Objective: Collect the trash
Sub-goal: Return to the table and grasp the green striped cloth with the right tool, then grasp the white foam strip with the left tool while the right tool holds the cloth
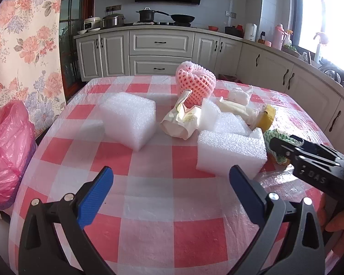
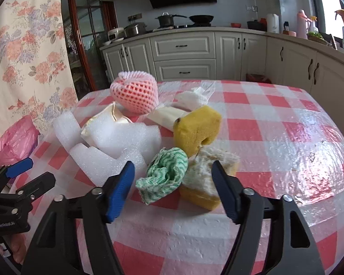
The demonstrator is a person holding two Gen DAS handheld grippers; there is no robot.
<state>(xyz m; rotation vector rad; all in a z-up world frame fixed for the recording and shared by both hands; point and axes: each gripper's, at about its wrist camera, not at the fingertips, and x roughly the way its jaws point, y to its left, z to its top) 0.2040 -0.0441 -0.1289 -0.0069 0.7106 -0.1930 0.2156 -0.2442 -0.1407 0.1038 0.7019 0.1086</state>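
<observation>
The table point(image 1: 149, 206), under a red-and-white check cloth with clear plastic over it, carries the trash in a heap on its far half; the near half and the right side are bare cloth. Taking the pink foam fruit net point(image 1: 195, 84) as the mark: two white foam blocks point(image 1: 128, 119) point(image 1: 231, 153) lie in front of it, a crumpled cream paper wrapper point(image 1: 178, 121) between them, yellow sponges point(image 2: 196, 129) to its right and nearer. The green-patterned cloth point(image 2: 166, 171) lies nearest, touching a sponge. A pink bag point(image 1: 6, 151) hangs off the table's left edge. The right gripper point(image 2: 173, 189) stands released, half-spread around the cloth, pads not touching it. The left gripper point(image 1: 170, 197) gapes wide over bare cloth. One clamp reads "DAS" point(image 1: 314, 178).
</observation>
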